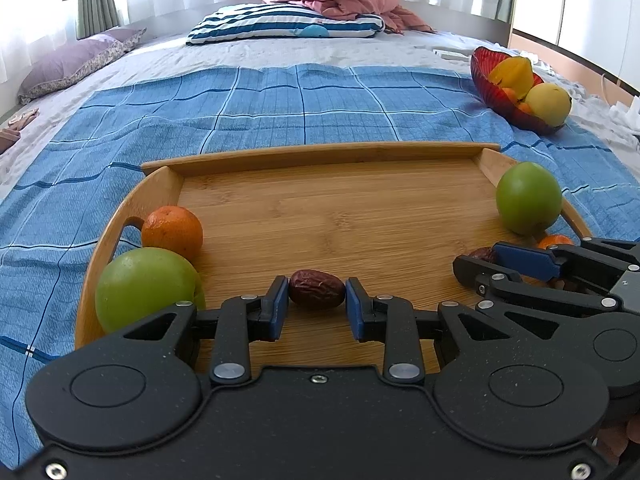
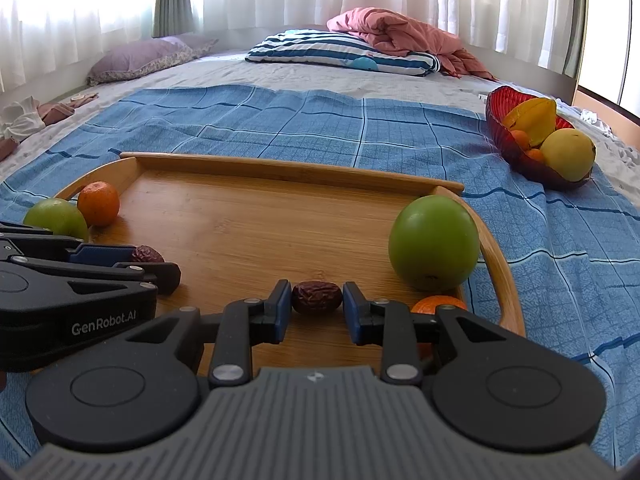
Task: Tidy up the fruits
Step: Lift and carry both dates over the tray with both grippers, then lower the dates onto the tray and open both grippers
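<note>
A wooden tray [image 1: 320,153] lies on a blue checked blanket. My left gripper [image 1: 317,300] is shut on a wrinkled brown date [image 1: 317,290], pads against both its ends, low over the tray's front. My right gripper [image 2: 317,304] is open around a second date [image 2: 317,297] that lies on the tray, with thin gaps at the pads. Each gripper shows in the other's view: the right gripper [image 1: 476,264] and the left gripper [image 2: 168,268]. Two green apples [image 1: 146,286] [image 1: 528,198] and an orange [image 1: 172,232] sit at the tray's sides. A small orange [image 2: 438,304] is half hidden behind my right finger.
A red glass bowl [image 2: 504,128] at the far right holds a yellow fruit, a starfruit and small oranges. Beyond the blanket [image 1: 280,104] are a striped pillow [image 1: 288,26], a pink quilt and a purple pillow. The tray's middle is bare wood.
</note>
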